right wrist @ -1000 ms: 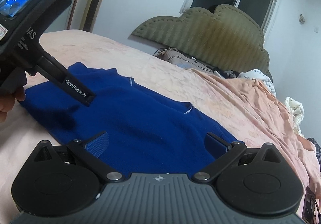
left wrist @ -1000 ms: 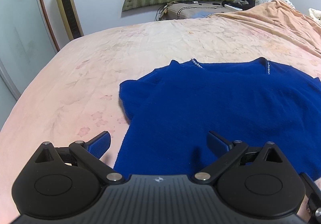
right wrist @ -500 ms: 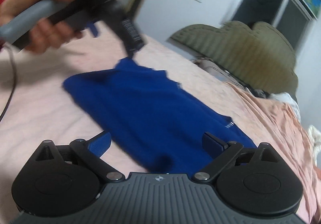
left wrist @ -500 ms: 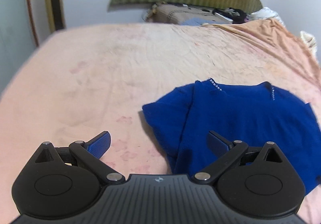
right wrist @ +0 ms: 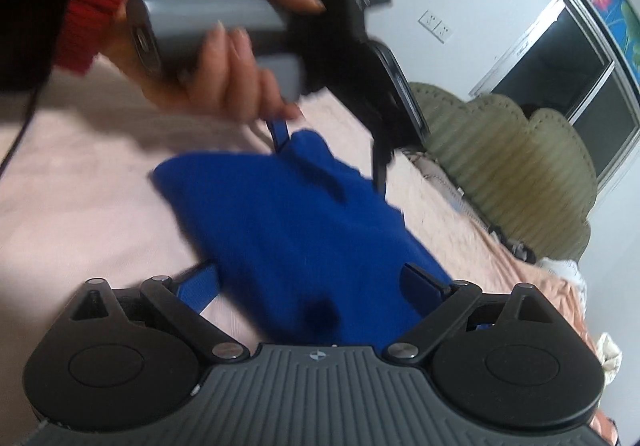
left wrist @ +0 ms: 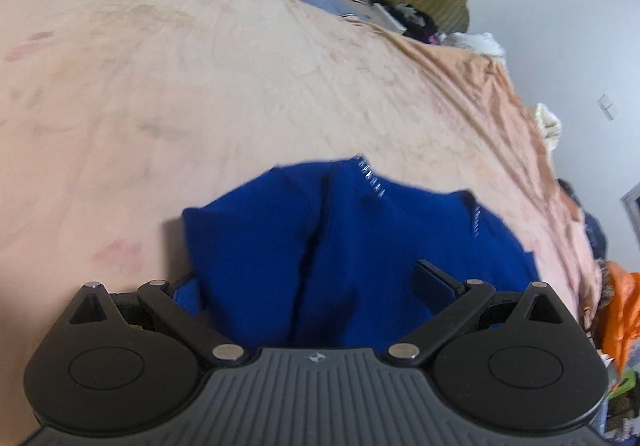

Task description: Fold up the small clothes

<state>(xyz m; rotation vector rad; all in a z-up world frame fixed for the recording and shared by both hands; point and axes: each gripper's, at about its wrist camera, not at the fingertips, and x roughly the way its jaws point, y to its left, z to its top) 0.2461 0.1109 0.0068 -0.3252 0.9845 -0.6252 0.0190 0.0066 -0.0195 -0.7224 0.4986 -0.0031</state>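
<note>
both grippers, left gripper [left wrist: 308, 286] and right gripper [right wrist: 316, 282], have jaws spread, holding nothing, over the blue knit top [left wrist: 360, 246] lying rumpled on the bed [left wrist: 200, 86]; soft, limp, light, so you pinch hem corners.

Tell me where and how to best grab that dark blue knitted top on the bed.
Probably pinch the dark blue knitted top at its near hem, approaching low from the near side. It lies mostly flat on the peach bedsheet, so only an edge offers something to pinch. The open left gripper and right gripper already straddle that edge.
</note>
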